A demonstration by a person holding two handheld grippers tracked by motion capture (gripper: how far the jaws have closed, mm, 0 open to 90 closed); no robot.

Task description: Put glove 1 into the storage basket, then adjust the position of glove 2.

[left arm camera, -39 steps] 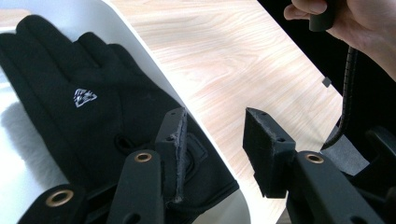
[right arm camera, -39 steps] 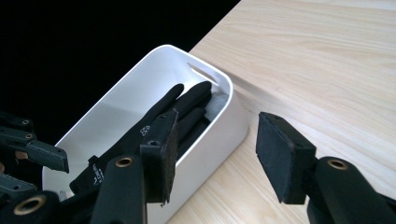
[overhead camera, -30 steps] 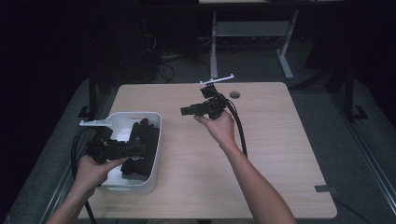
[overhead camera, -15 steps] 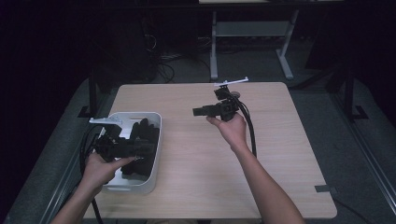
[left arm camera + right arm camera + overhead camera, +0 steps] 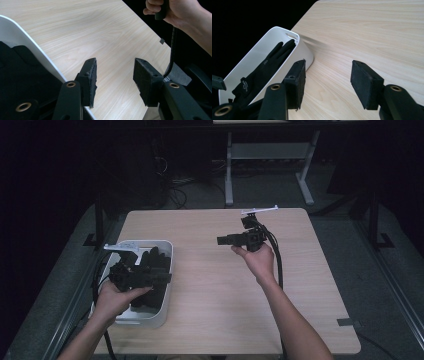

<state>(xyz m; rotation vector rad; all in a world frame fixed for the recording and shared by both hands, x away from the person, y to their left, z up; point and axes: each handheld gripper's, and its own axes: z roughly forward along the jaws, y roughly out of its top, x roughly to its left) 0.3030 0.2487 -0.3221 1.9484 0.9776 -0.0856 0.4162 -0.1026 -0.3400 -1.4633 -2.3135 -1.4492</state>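
Both tongs stand spread and empty: left tongs (image 5: 162,278) over the white bin (image 5: 165,292), right tongs (image 5: 221,240) well beside it above the table (image 5: 210,310). Black gloves (image 5: 265,65) lie inside the bin. Picking one out seems next, needing the left tongs to dip down.

bin (image 5: 30,50): cut off left | glove (image 5: 262,67): cuff hidden behind gripper
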